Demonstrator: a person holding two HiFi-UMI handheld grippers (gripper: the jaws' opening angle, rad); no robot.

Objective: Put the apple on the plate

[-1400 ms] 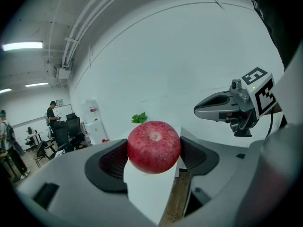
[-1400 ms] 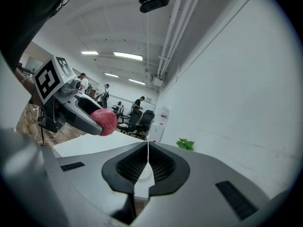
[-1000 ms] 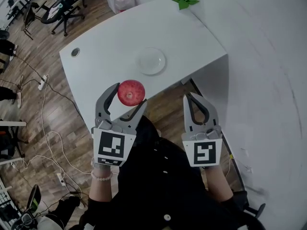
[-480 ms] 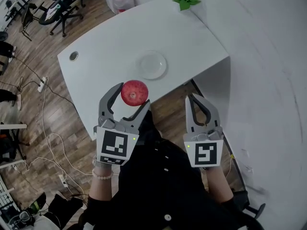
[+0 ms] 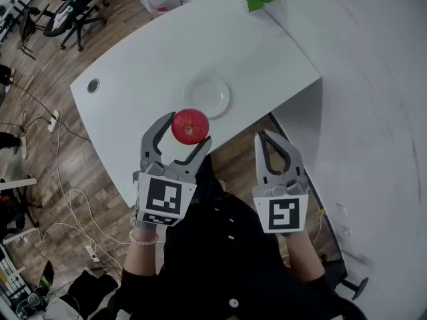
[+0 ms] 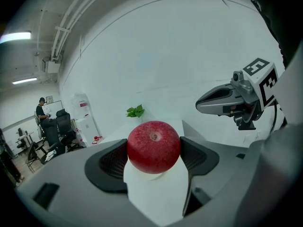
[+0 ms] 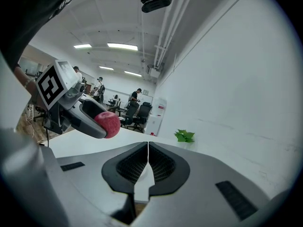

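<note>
Left tool point(image 5: 183, 134) is clamped on the red apple point(image 5: 190, 126), holding it out at the very tips of its jaws in the head view. The white plate point(image 5: 208, 96) lies on the table point(image 5: 147, 59) just ahead of those tips, and the apple appears to sit over the table's near edge, short of the plate. Beside it, the right tool point(image 5: 266, 139) has its jaws pressed together on nothing.

From the left tool's own view, the apple sits between the two dark pads, stem end up, with much of its body standing above them. That looks like a shallow grip on a round, smooth fruit, so a jolt or a tilt could squeeze it out forward.

From the right tool's view, its jaws meet with nothing between them, and the apple shows off to its left.

Letting go too soon would probably drop the apple on bare table, where it could roll to the edge. A release from high up could bounce it off the shallow plate.
</note>
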